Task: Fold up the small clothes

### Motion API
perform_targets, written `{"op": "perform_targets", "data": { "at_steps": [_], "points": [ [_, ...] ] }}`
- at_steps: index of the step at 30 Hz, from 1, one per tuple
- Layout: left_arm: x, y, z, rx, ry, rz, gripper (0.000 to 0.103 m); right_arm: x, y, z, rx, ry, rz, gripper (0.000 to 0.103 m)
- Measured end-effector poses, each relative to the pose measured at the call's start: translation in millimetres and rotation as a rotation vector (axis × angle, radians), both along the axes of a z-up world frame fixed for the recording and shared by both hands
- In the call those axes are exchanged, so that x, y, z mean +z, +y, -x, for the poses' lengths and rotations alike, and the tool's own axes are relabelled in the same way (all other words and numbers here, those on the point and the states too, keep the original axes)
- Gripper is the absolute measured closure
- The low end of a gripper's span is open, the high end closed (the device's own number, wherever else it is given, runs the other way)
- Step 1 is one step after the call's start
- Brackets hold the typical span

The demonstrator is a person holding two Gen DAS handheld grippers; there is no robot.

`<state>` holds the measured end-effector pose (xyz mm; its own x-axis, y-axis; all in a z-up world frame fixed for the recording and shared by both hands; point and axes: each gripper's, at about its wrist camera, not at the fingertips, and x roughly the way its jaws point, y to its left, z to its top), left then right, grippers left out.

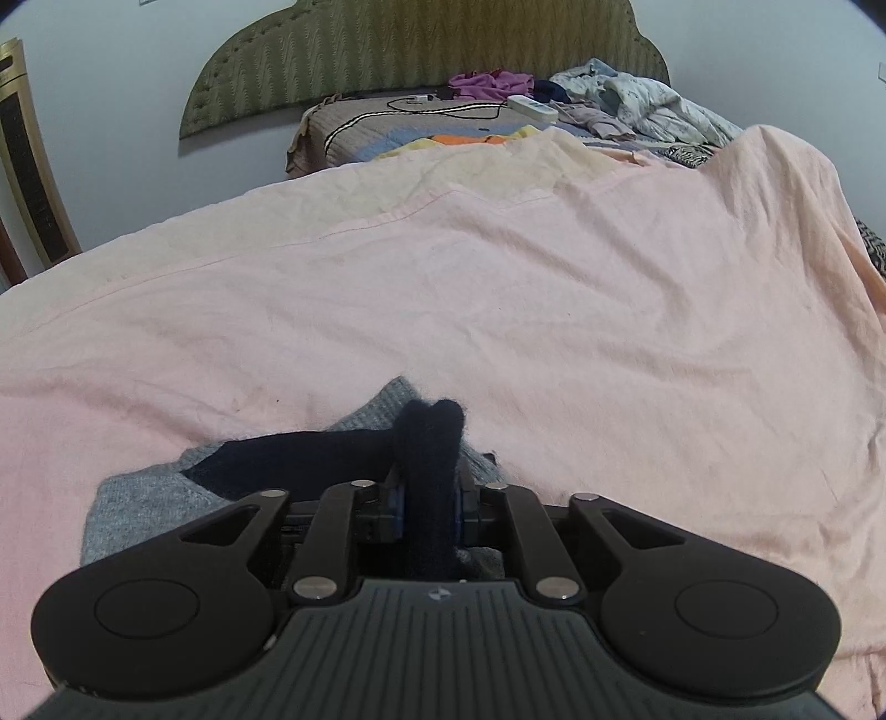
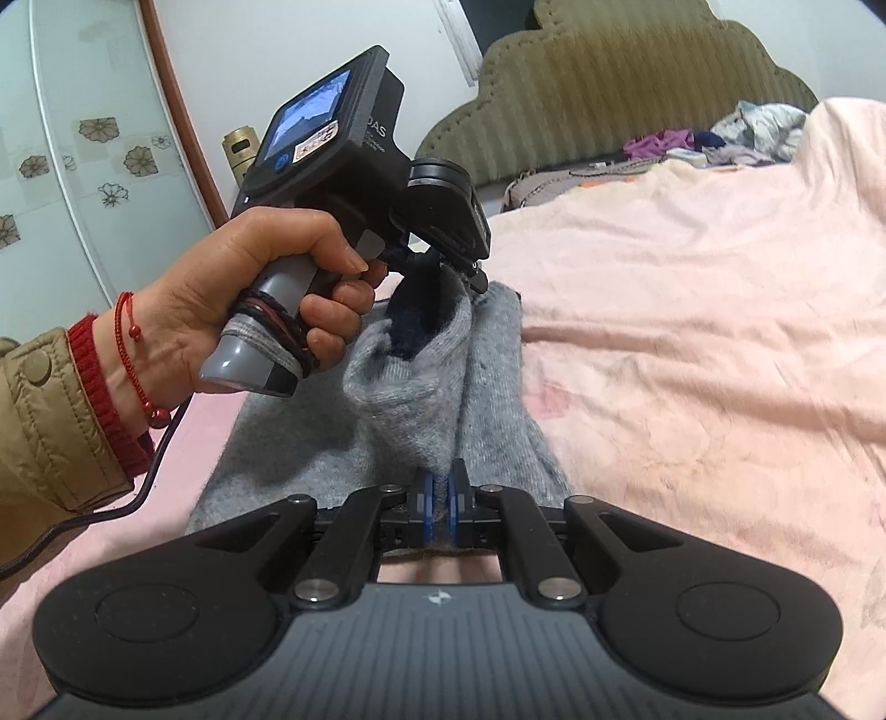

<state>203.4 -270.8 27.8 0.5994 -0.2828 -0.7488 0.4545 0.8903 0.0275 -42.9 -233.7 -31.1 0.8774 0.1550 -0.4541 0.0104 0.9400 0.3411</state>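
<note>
A small grey knitted garment (image 2: pixel 387 421) with a dark navy part (image 1: pixel 432 437) lies on the pink sheet (image 1: pixel 498 304). My left gripper (image 1: pixel 429 504) is shut on a doubled-up navy fold that stands up between its blue pads. In the right wrist view the left gripper (image 2: pixel 448 271) holds the garment's far end lifted off the bed, with a person's hand (image 2: pixel 266 277) around its handle. My right gripper (image 2: pixel 441 498) is shut on a ridge of grey fabric at the near end. The garment hangs slack between the two grips.
A green padded headboard (image 1: pixel 421 50) stands at the far end. In front of it lie a pile of clothes (image 1: pixel 626 105), a white power strip (image 1: pixel 532 108) and a brown blanket (image 1: pixel 343 133). A black cable (image 2: pixel 83 515) trails from the left handle across the bed.
</note>
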Motion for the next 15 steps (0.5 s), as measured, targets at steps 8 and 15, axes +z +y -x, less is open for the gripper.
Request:
{"op": "perform_targets", "data": {
  "at_steps": [8,15],
  "points": [
    [-1.4,-4.0,7.2,-0.026,-0.027,-0.022,0.034,-5.3,-2.7,-4.4,-0.005,0.035,-0.028,0.097],
    [18.8,17.2,12.8,0.025,-0.136,-0.028,0.007,-8.3,-5.6,-7.6,-0.011,0.056,-0.055,0.097]
  ]
}}
